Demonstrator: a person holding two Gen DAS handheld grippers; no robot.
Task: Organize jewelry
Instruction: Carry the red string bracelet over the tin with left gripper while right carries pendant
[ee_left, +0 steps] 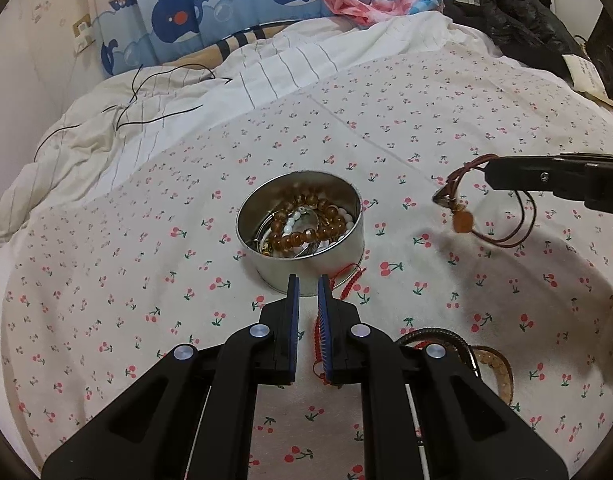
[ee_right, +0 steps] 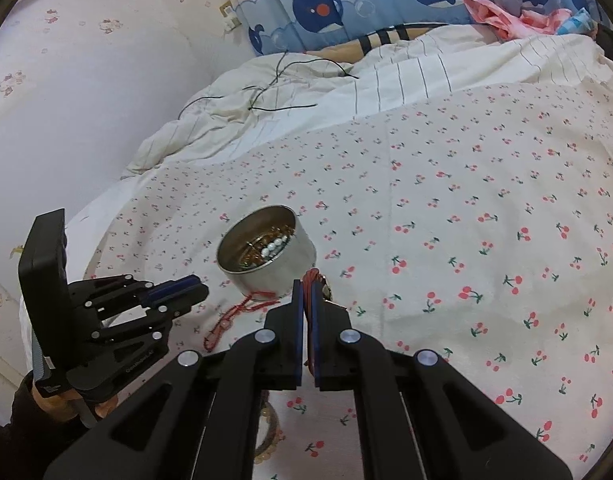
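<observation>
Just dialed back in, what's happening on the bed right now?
A person is sorting jewelry into a round metal tin on the cherry-print sheet. The tin already holds amber and white beads. The right gripper is shut on a brown cord bracelet, lifted clear of the sheet to the tin's right. The left gripper is nearly closed with nothing gripped, above a red string bracelet lying beside the tin.

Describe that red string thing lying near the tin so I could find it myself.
Start at the round metal tin in the middle of the cherry-print bedsheet. Right at its base, on the near side, lies the red woven cord bracelet. Unlike the amber and white beads inside the tin, it is thin, bright red, and outside.
</observation>
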